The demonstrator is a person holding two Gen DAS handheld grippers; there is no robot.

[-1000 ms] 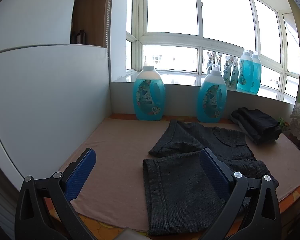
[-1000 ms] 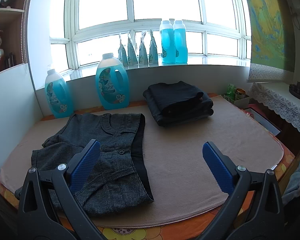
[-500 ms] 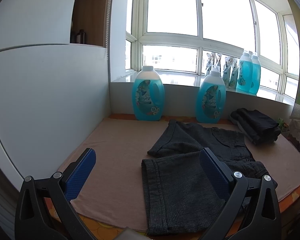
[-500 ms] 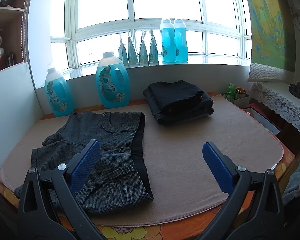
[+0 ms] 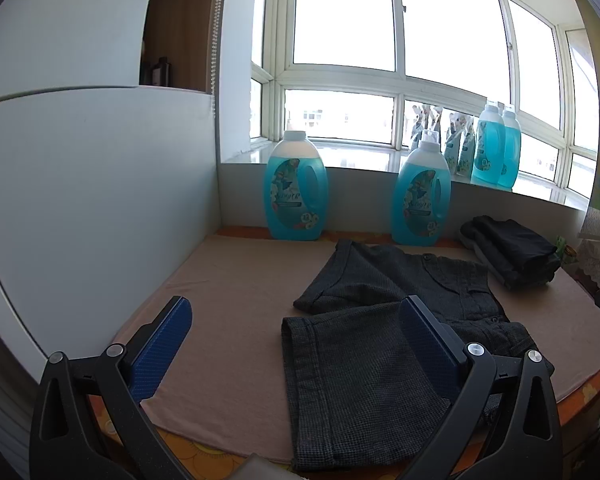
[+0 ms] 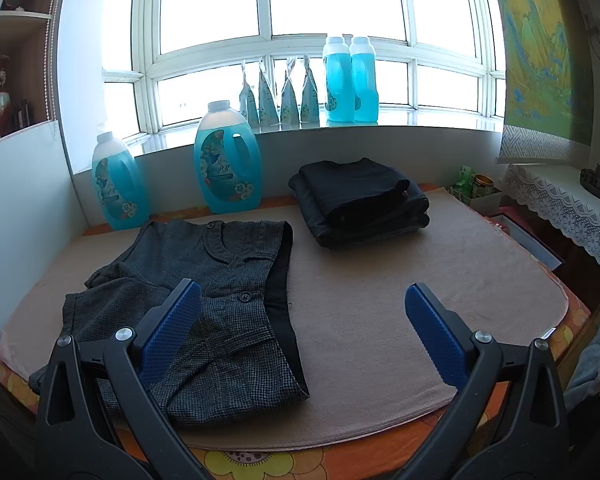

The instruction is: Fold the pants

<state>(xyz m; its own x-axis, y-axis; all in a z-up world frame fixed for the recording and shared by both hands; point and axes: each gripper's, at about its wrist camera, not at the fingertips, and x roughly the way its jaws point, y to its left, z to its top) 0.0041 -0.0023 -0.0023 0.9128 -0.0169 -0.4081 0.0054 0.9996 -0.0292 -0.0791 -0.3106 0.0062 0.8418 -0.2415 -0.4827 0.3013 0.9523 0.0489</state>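
Observation:
A pair of grey checked shorts lies spread on the tan mat, legs toward the left, waistband toward the right; it also shows in the right wrist view. My left gripper is open and empty, above the near leg's hem, its right finger over the cloth. My right gripper is open and empty above the waistband's black edge, its left finger over the shorts.
A stack of folded black clothes sits at the mat's back right. Two blue detergent jugs stand against the back wall. More bottles and pouches line the windowsill. A white panel walls the left side.
The left wrist view has shifted slightly, so the shorts sit a little further left. The right gripper has barely moved. Both grippers stay open.

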